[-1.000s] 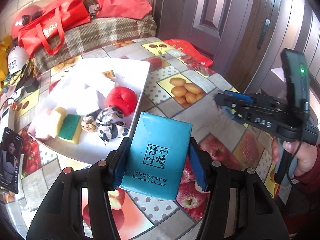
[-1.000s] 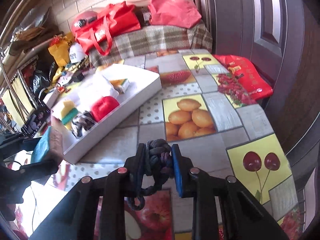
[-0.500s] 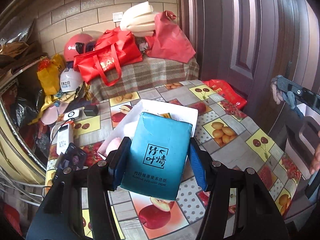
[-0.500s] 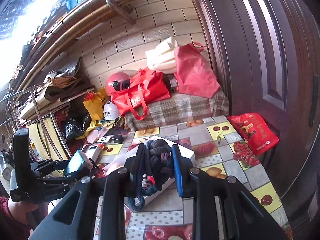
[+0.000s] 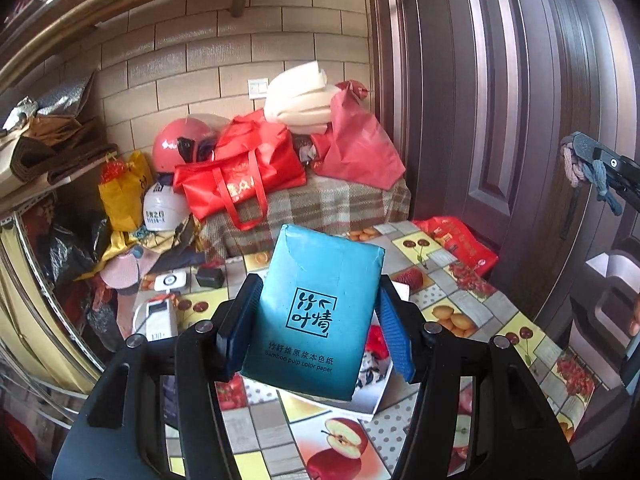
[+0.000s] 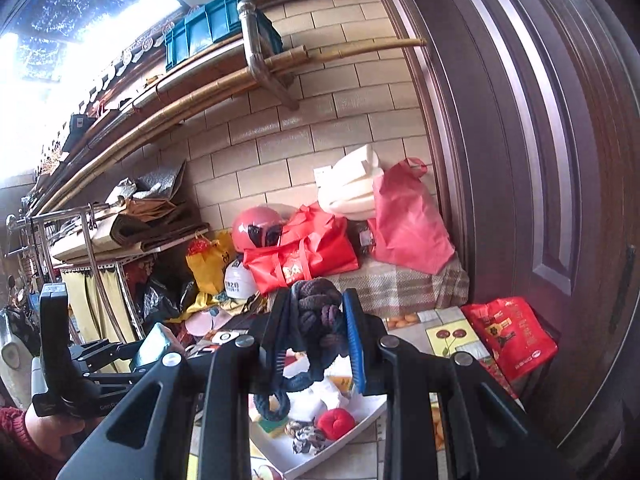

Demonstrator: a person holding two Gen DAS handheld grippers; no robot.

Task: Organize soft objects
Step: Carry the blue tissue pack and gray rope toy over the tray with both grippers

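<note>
Between the blue pads of the left gripper [image 5: 316, 332] a teal tissue pack [image 5: 318, 312] is clamped by its two long sides, printed face toward the camera, held in the air above the fruit-print tablecloth [image 5: 460, 312]. Under the pack a white tray [image 5: 382, 394] is partly seen on the table, mostly hidden by it. Jaws of the right gripper [image 6: 316, 344] are clenched on a dark knotted rope [image 6: 316, 320]; a loop of it is left hanging below the pads, over the white tray [image 6: 360, 420]. Inside that tray a red plush ball [image 6: 335, 422] is seen, touching a black-and-white fabric piece [image 6: 306, 436], with a yellow-green sponge [image 6: 272, 424] close by and white soft items behind. From the left view the right gripper [image 5: 588, 160] is seen at the right edge with the rope [image 5: 576, 166] pinched in it. From the right view the left gripper [image 6: 160, 344] is seen low on the left with the pack [image 6: 154, 346] edge-on, gripped by a person's hand [image 6: 52, 432] in a red sleeve. Behind the table red bags [image 5: 240, 176] and a pink helmet [image 5: 180, 144] are piled on a plaid cover [image 5: 320, 204].
</note>
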